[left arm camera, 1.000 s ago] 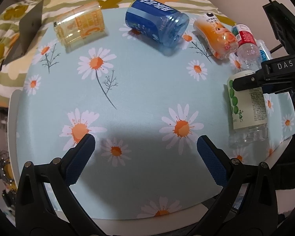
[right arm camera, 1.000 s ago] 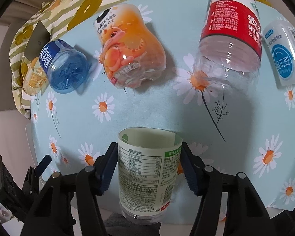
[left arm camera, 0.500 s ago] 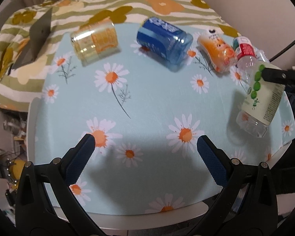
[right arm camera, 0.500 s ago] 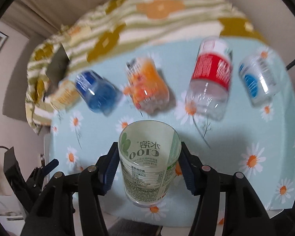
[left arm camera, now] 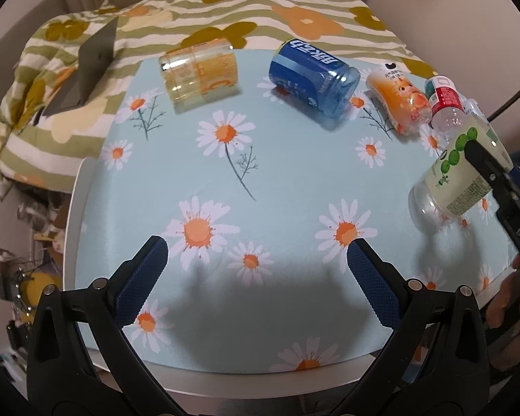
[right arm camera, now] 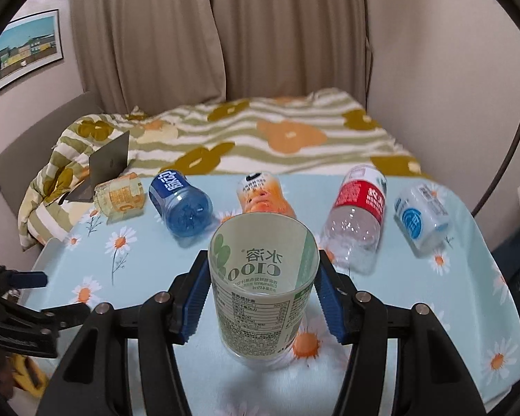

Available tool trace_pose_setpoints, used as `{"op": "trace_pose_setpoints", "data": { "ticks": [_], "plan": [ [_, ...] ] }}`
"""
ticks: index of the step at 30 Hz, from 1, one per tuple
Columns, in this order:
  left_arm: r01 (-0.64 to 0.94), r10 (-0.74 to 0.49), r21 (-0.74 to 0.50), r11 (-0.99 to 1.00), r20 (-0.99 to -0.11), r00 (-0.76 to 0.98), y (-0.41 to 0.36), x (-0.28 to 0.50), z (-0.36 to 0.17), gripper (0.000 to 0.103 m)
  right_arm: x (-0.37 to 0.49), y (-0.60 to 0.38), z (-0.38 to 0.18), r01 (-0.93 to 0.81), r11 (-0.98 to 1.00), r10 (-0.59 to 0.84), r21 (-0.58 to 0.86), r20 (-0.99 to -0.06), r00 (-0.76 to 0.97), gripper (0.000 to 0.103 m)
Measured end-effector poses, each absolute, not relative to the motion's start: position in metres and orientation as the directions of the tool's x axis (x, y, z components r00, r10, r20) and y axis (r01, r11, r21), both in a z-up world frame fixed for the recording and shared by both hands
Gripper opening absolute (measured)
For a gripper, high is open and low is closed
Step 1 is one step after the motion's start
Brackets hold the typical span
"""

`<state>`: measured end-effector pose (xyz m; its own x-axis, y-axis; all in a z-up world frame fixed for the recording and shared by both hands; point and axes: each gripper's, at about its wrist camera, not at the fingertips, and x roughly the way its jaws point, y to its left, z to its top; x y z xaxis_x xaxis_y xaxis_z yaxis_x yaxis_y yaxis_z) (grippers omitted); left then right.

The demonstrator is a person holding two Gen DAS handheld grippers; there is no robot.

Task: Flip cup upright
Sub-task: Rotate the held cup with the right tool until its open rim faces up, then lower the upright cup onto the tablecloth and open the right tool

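Tipped up from lying flat a second ago, the cup (right arm camera: 263, 284) now sits clamped in the right gripper (right arm camera: 261, 298), mouth up, base near the tablecloth (right arm camera: 468, 298). 5 cut bottles lie behind it, nearest the orange one (right arm camera: 260, 196); the left gripper (left arm camera: 256, 270) hangs apart, holding nothing.

you see the cup (right arm camera: 263, 277) in clear glossy plastic with a matt printed label. the right tongs (right arm camera: 261, 298) have matt black plastic arms, textured blue pads (right arm camera: 329, 303) and metal rivets. a smooth, faintly shiny daisy-print cloth (left arm camera: 294, 180) covers the counter.
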<state>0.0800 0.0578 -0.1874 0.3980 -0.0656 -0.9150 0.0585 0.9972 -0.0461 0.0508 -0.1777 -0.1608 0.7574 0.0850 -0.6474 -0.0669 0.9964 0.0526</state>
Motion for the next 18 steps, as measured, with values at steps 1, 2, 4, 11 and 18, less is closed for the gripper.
{"op": "trace_pose_setpoints", "data": {
  "ticks": [1,2,4,11,18],
  "plan": [
    [0.058,-0.064,-0.045,0.997,-0.914,0.4,0.058,0.078,-0.188,0.103,0.049,-0.177,-0.164,-0.071,0.997,0.079,0.039,-0.637,0.767,0.054],
    [0.06,-0.062,-0.041,0.997,-0.914,0.401,0.059,0.077,-0.188,0.103,0.047,-0.175,-0.165,-0.074,0.997,0.076,0.029,-0.631,0.772,0.054],
    [0.061,-0.058,-0.036,0.997,-0.913,0.404,0.059,0.075,-0.188,0.103,0.043,-0.174,-0.17,-0.082,0.996,0.081,0.026,-0.627,0.775,0.054],
    [0.061,-0.064,-0.042,0.997,-0.91,0.41,0.062,0.07,-0.188,0.103,0.029,-0.17,-0.174,-0.09,0.996,0.075,0.007,-0.623,0.779,0.058],
    [0.065,-0.076,-0.054,0.996,-0.906,0.416,0.063,0.065,-0.188,0.103,0.021,-0.164,-0.174,-0.08,0.997,0.052,-0.016,-0.63,0.775,0.058]
  ]
}}
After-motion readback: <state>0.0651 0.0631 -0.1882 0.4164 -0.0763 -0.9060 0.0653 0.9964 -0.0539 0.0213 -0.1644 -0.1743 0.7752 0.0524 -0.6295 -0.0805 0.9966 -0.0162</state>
